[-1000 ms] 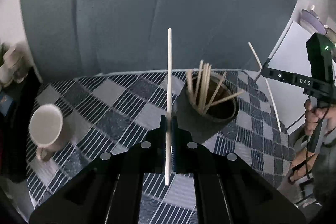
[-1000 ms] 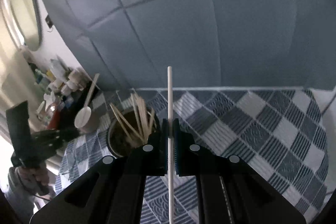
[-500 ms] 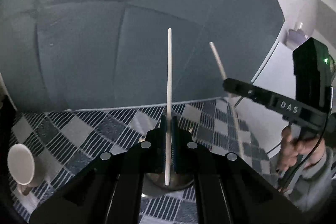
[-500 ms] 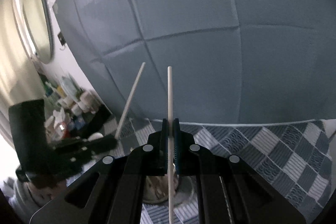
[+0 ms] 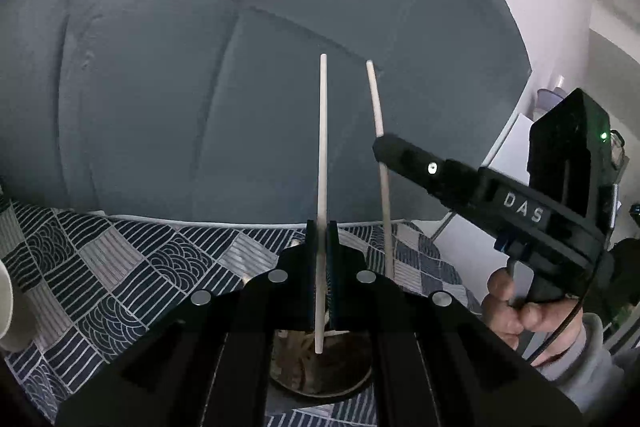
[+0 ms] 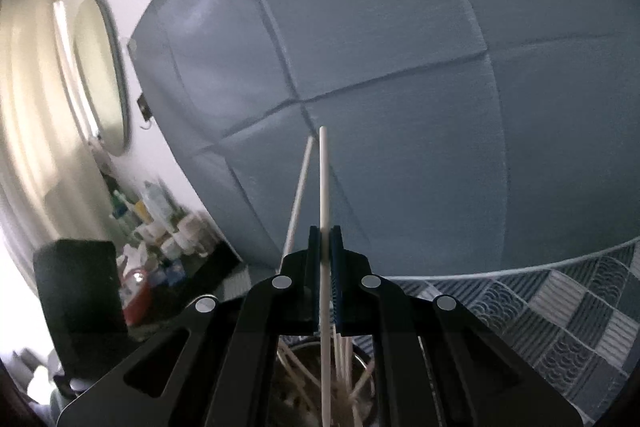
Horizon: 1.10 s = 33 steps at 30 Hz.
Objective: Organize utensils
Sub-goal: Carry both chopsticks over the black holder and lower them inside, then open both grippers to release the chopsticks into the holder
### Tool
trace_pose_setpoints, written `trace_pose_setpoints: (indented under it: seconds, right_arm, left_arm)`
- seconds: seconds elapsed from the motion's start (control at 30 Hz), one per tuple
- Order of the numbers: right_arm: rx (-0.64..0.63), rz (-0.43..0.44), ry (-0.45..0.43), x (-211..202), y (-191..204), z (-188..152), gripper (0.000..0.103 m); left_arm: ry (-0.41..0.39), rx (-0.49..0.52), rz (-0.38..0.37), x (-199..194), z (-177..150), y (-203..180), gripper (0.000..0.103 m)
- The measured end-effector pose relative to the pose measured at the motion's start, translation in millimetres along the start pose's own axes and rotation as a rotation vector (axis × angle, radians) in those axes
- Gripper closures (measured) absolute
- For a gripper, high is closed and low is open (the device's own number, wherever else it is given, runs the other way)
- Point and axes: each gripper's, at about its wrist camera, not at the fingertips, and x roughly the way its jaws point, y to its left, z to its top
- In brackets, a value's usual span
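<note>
My left gripper (image 5: 321, 231) is shut on a pale chopstick (image 5: 322, 147) that stands upright, its lower end over the round holder (image 5: 320, 367) below the jaws. My right gripper (image 6: 325, 235) is shut on a second pale chopstick (image 6: 323, 187), also upright, above the same holder (image 6: 320, 387), which has several chopsticks inside. In the left wrist view the right gripper (image 5: 384, 143) comes in from the right with its chopstick (image 5: 378, 115) close beside mine. In the right wrist view the left chopstick (image 6: 298, 195) leans just left of mine.
A patterned blue-and-grey checked cloth (image 5: 120, 267) covers the table, with a grey padded panel (image 5: 200, 87) behind it. A white cup's edge (image 5: 6, 307) shows at the far left. Bottles and jars (image 6: 160, 247) crowd a shelf at the left.
Both grippers have moved in over the holder and closer together. The two chopsticks now stand side by side, and the holder sits directly under the jaws.
</note>
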Motion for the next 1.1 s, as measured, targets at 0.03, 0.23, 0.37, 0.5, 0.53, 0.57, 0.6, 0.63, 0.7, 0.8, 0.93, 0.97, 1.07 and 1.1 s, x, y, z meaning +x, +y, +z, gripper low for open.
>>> trace_pose_setpoints:
  seconds: [0.03,0.23,0.37,0.5,0.53,0.57,0.6,0.63,0.7,0.8,0.93,0.97,1.07,1.1]
  right_arm:
    - [-0.009,0.014,-0.004,3.1,1.4,-2.8,0.098]
    - [-0.036,0.044,-0.006,15.9,5.4,-24.0,0.098]
    - [-0.051,0.042,0.006,18.2,5.9,-37.2,0.098]
    - [-0.074,0.03,0.006,13.2,7.7,-46.2,0.098]
    - [-0.075,0.029,0.009,11.0,7.5,-48.3,0.098]
    - [-0.076,0.024,0.012,9.3,7.4,-50.4,0.098]
    - [-0.079,0.014,0.012,6.8,7.3,-53.0,0.098]
    - [-0.082,0.009,0.014,4.8,6.9,-55.0,0.098]
    - [-0.081,-0.004,0.022,-0.6,5.8,-59.9,0.098]
    - [-0.09,-0.018,0.034,-8.6,6.1,-64.5,0.095]
    - [-0.088,-0.039,0.029,-21.7,8.5,-66.4,0.095]
    - [-0.086,-0.051,0.022,-25.2,9.1,-65.6,0.094]
    - [-0.09,-0.084,0.01,-36.7,11.6,-59.2,0.093]
    - [-0.091,-0.096,0.011,-39.7,12.7,-56.7,0.086]
  left_arm:
    - [-0.005,0.003,-0.001,-0.4,-2.5,0.8,0.098]
    - [-0.05,0.035,-0.003,1.3,-25.4,5.9,0.098]
    - [-0.051,0.056,-0.018,4.2,-37.8,6.8,0.098]
    - [-0.041,0.073,-0.025,3.9,-48.0,5.7,0.098]
    - [-0.037,0.072,-0.024,3.9,-50.0,6.0,0.098]
    - [-0.033,0.068,-0.025,3.2,-52.4,6.4,0.098]
    - [-0.031,0.068,-0.02,2.2,-54.4,6.6,0.098]
    - [-0.025,0.071,-0.014,0.7,-56.6,6.3,0.098]
    - [-0.012,0.073,-0.006,-2.1,-60.1,6.4,0.098]
    - [0.011,0.083,0.013,-7.5,-63.1,4.2,0.098]
    - [0.022,0.085,0.043,-21.0,-61.5,0.9,0.096]
    - [0.022,0.085,0.051,-24.3,-60.6,0.5,0.093]
    - [0.021,0.078,0.08,-38.7,-55.3,-0.8,0.076]
    - [0.024,0.071,0.088,-42.6,-53.6,0.3,0.071]
